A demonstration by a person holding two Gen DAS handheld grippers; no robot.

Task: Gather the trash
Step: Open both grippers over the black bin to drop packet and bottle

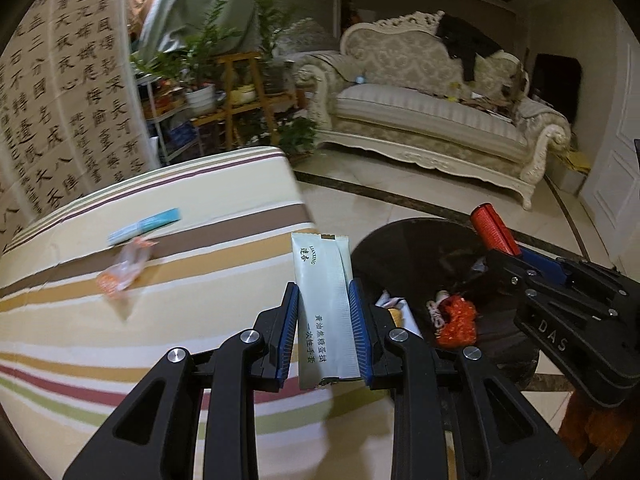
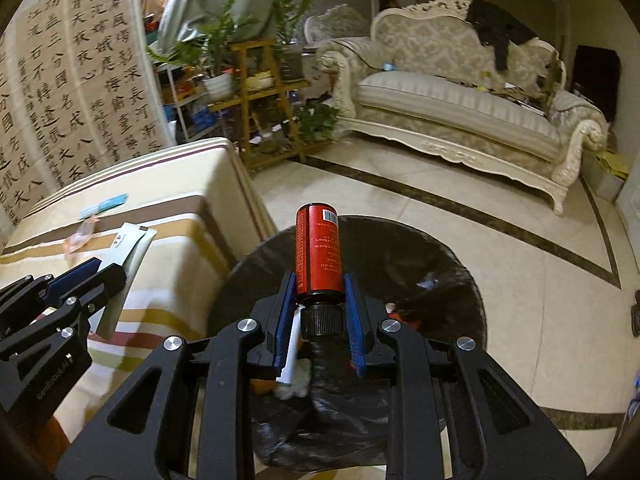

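Item 1, nearest: left gripper [image 1: 324, 332], jaws narrow and clamped on a pale green sachet [image 1: 326, 304]. The sachet stands between the blue pads [image 1: 289, 332], its long axis running straight out along the fingers, the printed upper half projecting well past the fingertips. It hangs over the edge of the striped tabletop [image 1: 160, 344], just beside the bin's near-left rim.

Item 2: right gripper [image 2: 319, 316], jaws narrow and clamped on a red bottle [image 2: 318, 250]. The grip falls on the bottle's lower body just above its black screw cap [image 2: 322, 320]; the cap faces the camera, the base points away, so the long axis again follows the fingers. The bottle sits directly over the bin opening.

Item 3: black-bagged bin [image 2: 420, 264], on the floor between table and sofa, below and ahead of both grippers. Inside: an orange wrapper [image 1: 456, 320] and white scraps.

Relation that matters: the right gripper is already above the opening; the left is nearer the table and, by my reading, needs to travel rightward before letting go.

Item 4, farther, on the tabletop: a clear orange-printed wrapper [image 1: 122, 266] and a blue packet [image 1: 146, 226], just beside each other, well apart from both grippers, uncollected.

Item 5, farthest: cream sofa [image 1: 432, 120], plant stand [image 1: 248, 96], calligraphy hanging [image 1: 60, 92].
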